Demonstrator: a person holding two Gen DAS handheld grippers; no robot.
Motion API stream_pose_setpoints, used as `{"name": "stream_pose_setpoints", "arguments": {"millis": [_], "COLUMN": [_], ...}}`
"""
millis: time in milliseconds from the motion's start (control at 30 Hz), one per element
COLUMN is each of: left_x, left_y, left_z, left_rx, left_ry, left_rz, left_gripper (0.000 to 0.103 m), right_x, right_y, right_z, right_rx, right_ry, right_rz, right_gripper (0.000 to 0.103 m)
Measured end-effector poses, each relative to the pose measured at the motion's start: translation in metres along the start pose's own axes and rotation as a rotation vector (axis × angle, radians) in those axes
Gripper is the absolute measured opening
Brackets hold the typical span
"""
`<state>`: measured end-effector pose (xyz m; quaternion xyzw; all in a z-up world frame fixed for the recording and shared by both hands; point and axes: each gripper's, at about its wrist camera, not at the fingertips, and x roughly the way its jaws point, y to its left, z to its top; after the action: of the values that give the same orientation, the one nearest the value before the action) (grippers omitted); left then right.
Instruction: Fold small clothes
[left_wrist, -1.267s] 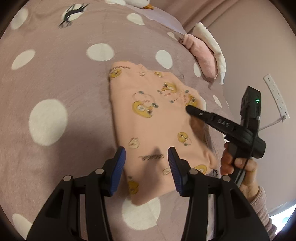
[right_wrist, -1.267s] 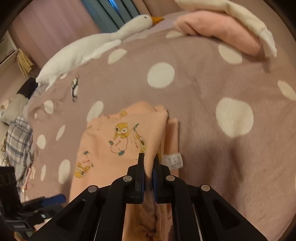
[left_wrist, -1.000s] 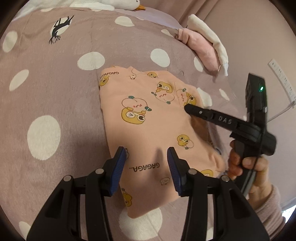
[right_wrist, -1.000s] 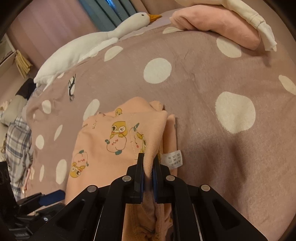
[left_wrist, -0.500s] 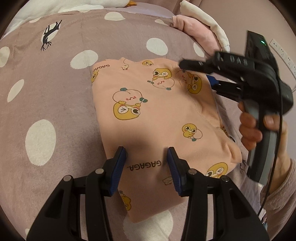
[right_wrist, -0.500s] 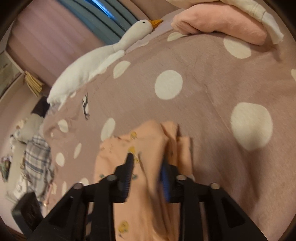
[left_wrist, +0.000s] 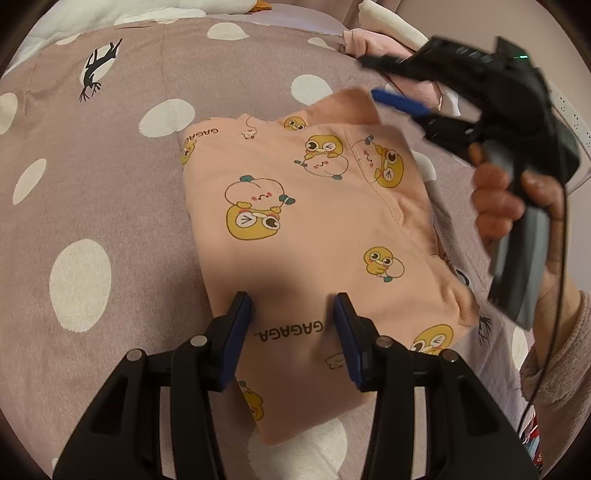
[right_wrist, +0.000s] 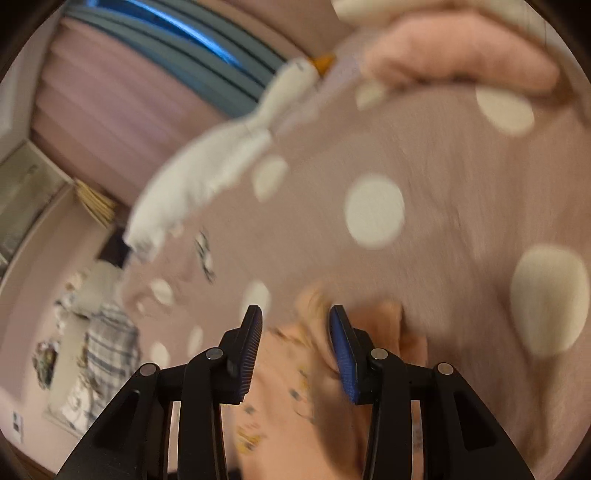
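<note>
A folded peach garment (left_wrist: 314, 229) printed with yellow ducks and "GAGAGA" lies on the mauve polka-dot bedspread (left_wrist: 92, 177). My left gripper (left_wrist: 293, 314) is open and hovers just above the garment's near part, its blue pads on either side of the print. My right gripper (right_wrist: 295, 328) is open and empty, raised above the garment's far right corner; it also shows in the left wrist view (left_wrist: 373, 79), held by a hand. The right wrist view is motion-blurred and shows the garment (right_wrist: 314, 406) below the fingers.
A white goose plush (right_wrist: 221, 155) lies at the bed's far side. Folded pink and white clothes (right_wrist: 461, 51) are stacked at the far right; they also show in the left wrist view (left_wrist: 384, 33). A plaid cloth (right_wrist: 99, 354) lies off the bed's left edge.
My right gripper has opened, let go of the garment's folded edge and lifted up and away. The garment now lies flat. My left gripper has moved closer over it, still open.
</note>
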<state>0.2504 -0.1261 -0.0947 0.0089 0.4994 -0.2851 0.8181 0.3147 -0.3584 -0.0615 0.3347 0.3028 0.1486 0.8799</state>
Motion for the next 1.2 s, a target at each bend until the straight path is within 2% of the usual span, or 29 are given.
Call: {"name": "stream_pose_setpoints", "arguments": {"millis": [133,300,367,433,533,600,667,767,867,1000,1100,1200], "left_x": [0.000,0.001,0.003,0.004,0.006,0.006,0.008,0.009,0.008,-0.001,0.000,0.012], "left_y": [0.001,0.001,-0.001,-0.001,-0.004,-0.005,-0.001,0.000,0.002,0.010,0.016,0.024], "left_z": [0.001,0.004,0.003,0.003,0.002,0.002,0.002,0.003,0.004,0.015,0.028,0.044], "left_rx": [0.001,0.001,0.005,0.009,0.016,0.020,0.018,0.013,0.001,-0.050,-0.075,-0.091], "left_ry": [0.001,0.001,0.002,0.002,0.004,0.004,0.004,0.005,0.001,-0.053,-0.072,-0.061], "left_rz": [0.001,0.008,0.010,0.013,0.019,0.021,0.022,0.021,0.015,0.017,0.041,0.064], "left_gripper": [0.045,0.045,0.045,0.045,0.045,0.045,0.045,0.045,0.045,0.045,0.045,0.040], "right_x": [-0.023,-0.012,-0.008,-0.002,0.012,0.015,0.006,-0.015,-0.037,-0.049,-0.043,-0.034], "right_y": [0.014,0.033,0.035,0.036,0.020,0.011,0.005,0.015,0.036,0.055,0.050,0.039], "right_z": [0.006,-0.015,-0.024,-0.037,-0.050,-0.053,-0.050,-0.053,-0.070,-0.101,-0.122,-0.134], "right_rx": [-0.086,-0.279,-0.335,-0.400,-0.477,-0.482,-0.434,-0.450,-0.501,-0.575,-0.578,-0.575], "right_ry": [-0.060,0.107,0.145,0.179,0.251,0.278,0.262,0.197,0.168,0.183,0.229,0.274], "right_rz": [-0.067,-0.197,-0.216,-0.275,-0.446,-0.509,-0.500,-0.479,-0.343,-0.251,-0.246,-0.284], "right_gripper": [0.041,0.041,0.041,0.041,0.034,0.034,0.034,0.034,0.034,0.033,0.026,0.018]}}
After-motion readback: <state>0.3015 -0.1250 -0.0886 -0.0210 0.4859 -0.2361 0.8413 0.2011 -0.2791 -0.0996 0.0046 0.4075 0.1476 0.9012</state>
